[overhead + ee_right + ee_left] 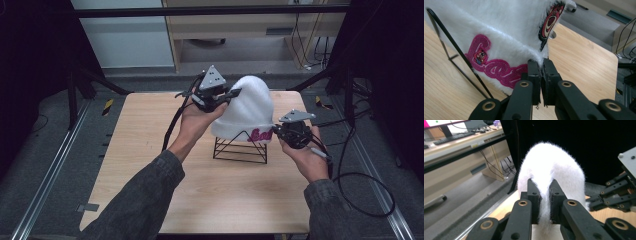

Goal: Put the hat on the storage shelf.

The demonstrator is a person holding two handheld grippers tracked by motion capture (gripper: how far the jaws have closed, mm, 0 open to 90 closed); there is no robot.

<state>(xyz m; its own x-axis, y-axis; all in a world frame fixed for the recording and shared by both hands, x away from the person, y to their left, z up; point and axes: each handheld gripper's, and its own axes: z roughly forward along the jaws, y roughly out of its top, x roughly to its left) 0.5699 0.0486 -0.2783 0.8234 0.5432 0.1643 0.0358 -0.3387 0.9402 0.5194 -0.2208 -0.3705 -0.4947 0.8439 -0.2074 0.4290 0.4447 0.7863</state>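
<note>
High view: white fuzzy beanie (pixel 248 107) sits over a black wire stand (pixel 241 146) at the centre of the frame, on the light wooden table (pixel 150 150). Pink lettering shows on the hat's lower right edge. Left gripper (pixel 231 95), centre-left of the frame, is at the hat's upper left side, held in the left hand (pixel 196 118). Right gripper (pixel 274 129), right of centre, meets the hat's lower right cuff; right hand (pixel 309 156) is below it. Cables trail off both to the frame edges.

Left gripper view: the left gripper (pixel 545 192) has its jaws clenched on a fold of the beanie (pixel 551 165), white pile squeezed between the two pads. The hat's dome rises in the upper centre. The other gripper's linkage (pixel 614 195) shows at the right edge.

Right gripper view: the right gripper (pixel 541 72) has its jaws pinched tight on the cuff edge of the beanie (pixel 499 32), just right of the pink embroidered lettering (pixel 496 67). A round patch (pixel 550 21) is at upper centre. A wire of the stand (pixel 459 53) runs diagonally at left, over the table (pixel 579 55).
</note>
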